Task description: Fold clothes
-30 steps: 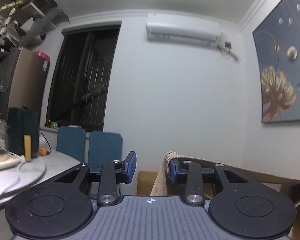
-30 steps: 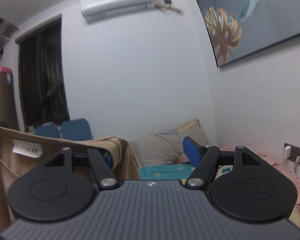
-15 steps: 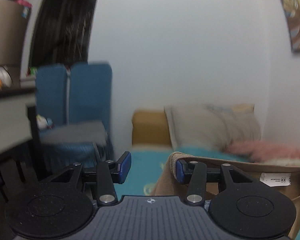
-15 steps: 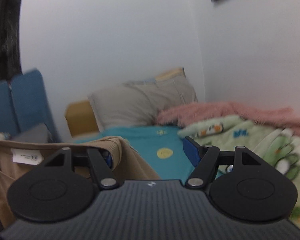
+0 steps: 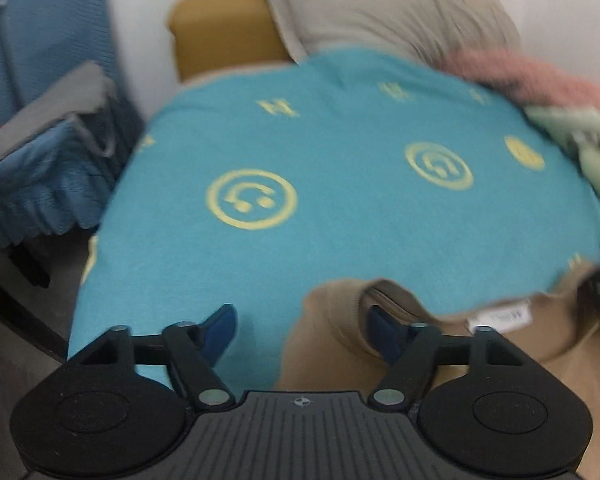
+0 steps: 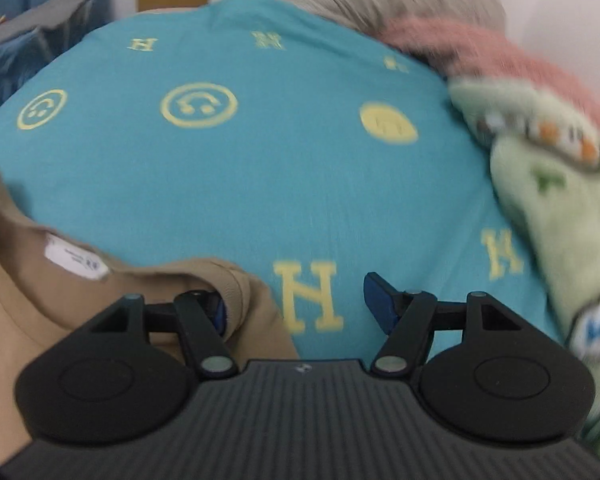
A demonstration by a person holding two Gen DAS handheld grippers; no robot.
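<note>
tan knit, a shirt [image 5: 460, 364], hangs over the near edge of the bed [image 5: 340, 208], its neckline stretched between the two tools. a white label [image 6: 76, 262] sits inside the collar; it carries small print too blurred to read. the same label shows in the left view [image 5: 500, 316], also unreadable.

the left gripper [image 5: 300, 332] has its fingers spread wide; the collar's ribbed edge is draped over the right finger [image 5: 384, 332] alone, and the other finger is bare above the sheet. the right gripper [image 6: 296, 306] is likewise wide, with the collar hooked over its left finger [image 6: 216, 310] and the other finger free. neither pair pinches the cloth.

the teal sheet is printed with yellow "h" letters [image 6: 306, 300] and ringed smiley faces [image 5: 252, 200]. most of the sheet ahead of both tools lies flat and bare up to a grey pillow [image 5: 380, 12] at the headboard. on the right a pink blanket [image 6: 480, 52] and a green fleece blanket [image 6: 560, 200] crowd that edge. to the left the bed's edge drops off beside a blue chair [image 5: 40, 160].
</note>
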